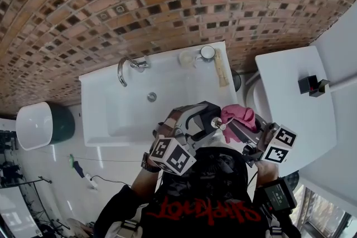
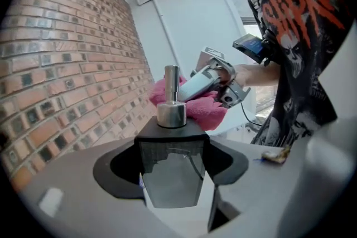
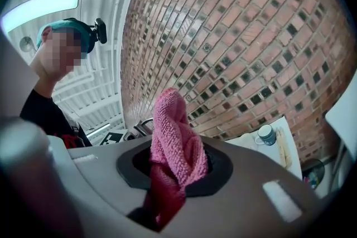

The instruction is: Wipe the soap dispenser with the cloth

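The soap dispenser (image 2: 170, 170) has a dark glass body and a chrome pump (image 2: 171, 103). It stands upright between the jaws of my left gripper (image 2: 170, 147), which is shut on its body. My right gripper (image 3: 175, 167) is shut on a pink cloth (image 3: 175, 142), whose bunched end sticks out past the jaws. In the left gripper view the cloth (image 2: 201, 111) sits just behind the pump; I cannot tell whether they touch. In the head view both grippers meet above the sink's front edge: left gripper (image 1: 192, 122), pump (image 1: 216, 122), cloth (image 1: 240, 116), right gripper (image 1: 245, 134).
A white sink (image 1: 111, 120) with a chrome tap (image 1: 125, 67) lies below, against a brick wall. A cup (image 1: 207, 53) stands at its back right corner. A white toilet cistern (image 1: 290, 97) is to the right, and a white-and-green bin (image 1: 42, 124) to the left.
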### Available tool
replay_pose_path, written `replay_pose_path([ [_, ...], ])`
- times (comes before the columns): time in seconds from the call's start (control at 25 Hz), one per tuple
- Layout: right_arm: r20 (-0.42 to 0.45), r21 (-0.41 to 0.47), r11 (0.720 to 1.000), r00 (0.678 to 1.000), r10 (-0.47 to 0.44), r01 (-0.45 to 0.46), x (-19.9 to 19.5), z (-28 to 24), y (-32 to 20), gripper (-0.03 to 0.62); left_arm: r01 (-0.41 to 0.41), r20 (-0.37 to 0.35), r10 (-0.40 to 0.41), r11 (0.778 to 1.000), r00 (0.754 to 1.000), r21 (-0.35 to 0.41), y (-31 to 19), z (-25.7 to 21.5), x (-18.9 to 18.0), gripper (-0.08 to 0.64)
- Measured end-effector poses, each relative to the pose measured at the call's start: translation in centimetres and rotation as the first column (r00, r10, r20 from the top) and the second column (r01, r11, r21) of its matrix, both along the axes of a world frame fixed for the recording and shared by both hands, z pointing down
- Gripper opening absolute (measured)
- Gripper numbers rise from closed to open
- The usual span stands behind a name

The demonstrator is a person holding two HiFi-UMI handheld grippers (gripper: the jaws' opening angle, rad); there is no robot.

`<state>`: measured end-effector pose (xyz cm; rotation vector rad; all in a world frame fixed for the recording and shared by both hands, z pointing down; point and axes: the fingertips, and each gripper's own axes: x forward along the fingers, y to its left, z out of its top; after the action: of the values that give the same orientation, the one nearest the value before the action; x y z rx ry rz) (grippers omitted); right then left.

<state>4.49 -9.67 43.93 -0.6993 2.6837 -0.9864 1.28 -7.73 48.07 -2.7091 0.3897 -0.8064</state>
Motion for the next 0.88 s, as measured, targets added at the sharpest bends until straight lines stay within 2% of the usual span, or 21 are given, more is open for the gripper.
replay_pose_path([
  [0.12,-0.018,-0.006,1.0,1.0,-0.004,0.004,-0.4,0.5,0.3,0.087,0.105,-0.047,-0.108,0.993,0.993,-0.054,-1.7,-0.2,-0.8,0.308],
  [0.2,-0.076,-0.007,1.0,0.997,-0.026,0.026,-1.0,1.4,0.8,0.086,0.202,-0.098,-0.214,0.972,0.972,-0.116,-3.2,-0.3,-1.3,0.308],
  [0.28,-0.104,-0.005,0.998,0.993,-0.062,0.062,-2.2,2.0,1.5,0.087,0.258,-0.109,-0.273,0.957,0.956,-0.134,-4.2,-0.3,-1.3,0.308],
  [0.4,-0.052,-0.003,0.994,0.993,-0.109,0.109,-3.9,1.4,2.3,0.087,0.265,-0.052,-0.268,0.963,0.962,-0.056,-4.3,0.3,-0.8,0.308],
  [0.48,-0.064,-0.005,0.993,0.991,-0.116,0.116,-4.3,1.6,2.3,0.087,0.259,-0.006,-0.259,0.966,0.966,0.015,-4.1,0.6,-0.7,0.308],
  [0.56,-0.077,-0.02,0.994,0.991,-0.105,0.104,-3.9,2.1,1.9,0.087,0.246,0.006,-0.247,0.968,0.969,0.057,-3.8,0.6,-0.7,0.308],
  [0.76,-0.055,-0.043,0.999,0.998,-0.031,0.029,-1.2,2.2,0.9,0.089,0.159,-0.056,-0.156,0.986,0.986,0.044,-2.2,-0.4,-0.4,0.308],
  [0.88,-0.042,-0.037,0.999,0.999,0.013,-0.014,0.1,1.7,0.0,0.087,0.127,-0.036,-0.125,0.989,0.991,0.075,-2.0,-0.5,-0.5,0.308],
])
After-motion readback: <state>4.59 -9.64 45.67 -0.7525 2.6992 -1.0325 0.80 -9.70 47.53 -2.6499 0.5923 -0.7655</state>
